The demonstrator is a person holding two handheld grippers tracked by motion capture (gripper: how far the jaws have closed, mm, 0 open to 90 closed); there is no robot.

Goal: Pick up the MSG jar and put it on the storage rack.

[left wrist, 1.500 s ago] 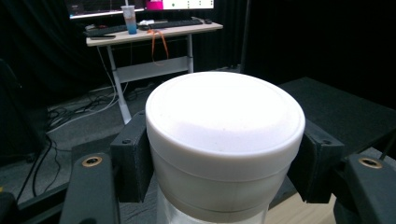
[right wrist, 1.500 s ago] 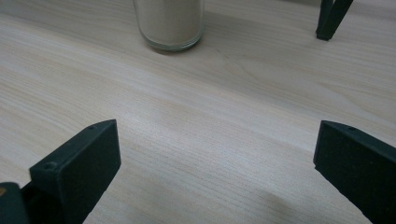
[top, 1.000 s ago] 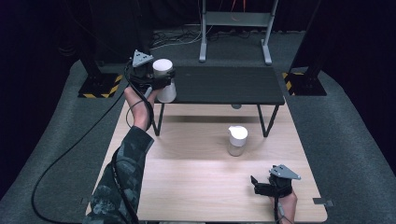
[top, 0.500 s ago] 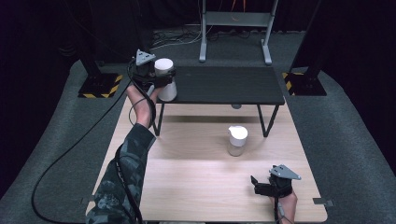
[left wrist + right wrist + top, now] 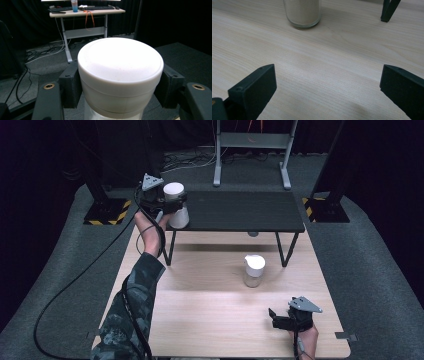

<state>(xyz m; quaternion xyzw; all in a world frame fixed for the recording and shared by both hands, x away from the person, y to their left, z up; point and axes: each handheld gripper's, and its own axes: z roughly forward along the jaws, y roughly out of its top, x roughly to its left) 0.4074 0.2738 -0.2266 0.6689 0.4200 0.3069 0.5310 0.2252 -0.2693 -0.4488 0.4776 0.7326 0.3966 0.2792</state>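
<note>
My left gripper (image 5: 173, 204) is shut on a jar with a white lid (image 5: 174, 192) at the left end of the black raised shelf (image 5: 240, 210). Its black pads (image 5: 71, 87) press on both sides of the jar (image 5: 120, 70) just under the lid. Whether the jar's base rests on the shelf I cannot tell. A second white-lidded jar (image 5: 254, 270) stands upright mid-table, in front of the shelf. My right gripper (image 5: 279, 319) lies low near the table's front right, open, jaws wide apart (image 5: 327, 85) with bare wood between them, pointing toward that jar (image 5: 302, 12).
The light wooden table (image 5: 210, 320) carries the shelf on thin black legs (image 5: 280, 251). Grey carpet surrounds it, with black stands on striped bases (image 5: 107, 212) at both sides and a metal desk frame (image 5: 250, 150) behind. A cable (image 5: 75, 285) trails left from my left gripper.
</note>
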